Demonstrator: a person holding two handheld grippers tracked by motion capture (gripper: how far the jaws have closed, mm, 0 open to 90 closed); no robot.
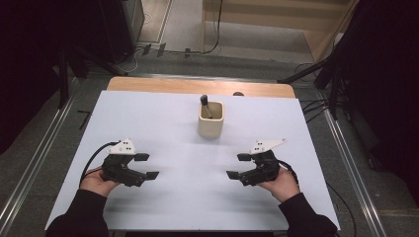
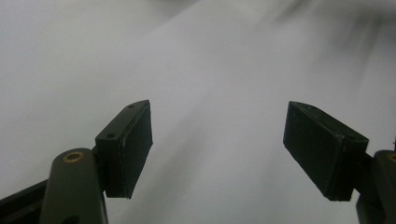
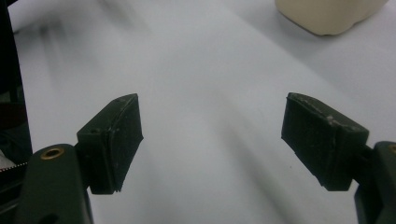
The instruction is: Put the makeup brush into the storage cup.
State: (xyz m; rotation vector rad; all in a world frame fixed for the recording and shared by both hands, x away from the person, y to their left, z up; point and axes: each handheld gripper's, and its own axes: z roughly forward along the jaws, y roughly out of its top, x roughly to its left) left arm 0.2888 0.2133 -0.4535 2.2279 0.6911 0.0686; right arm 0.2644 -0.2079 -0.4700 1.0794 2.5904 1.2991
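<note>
A cream square cup (image 1: 211, 119) stands on the white table sheet (image 1: 163, 123), behind the middle, with a dark-headed tool (image 1: 205, 104) leaning inside it. My left gripper (image 1: 147, 166) rests low at the front left, jaws pointing right, open and empty. My right gripper (image 1: 238, 166) sits at the front right, jaws pointing left, also open with nothing between them. In the left gripper view the left gripper (image 2: 217, 144) spans bare white sheet. In the right gripper view the right gripper (image 3: 212, 140) frames white sheet, and the cup's base (image 3: 329, 14) shows at the top right.
A wooden table edge (image 1: 197, 86) runs behind the sheet. Beyond it lie grey floor, cables and dark stands (image 1: 326, 74). Metal rails (image 1: 353, 168) flank the table on both sides.
</note>
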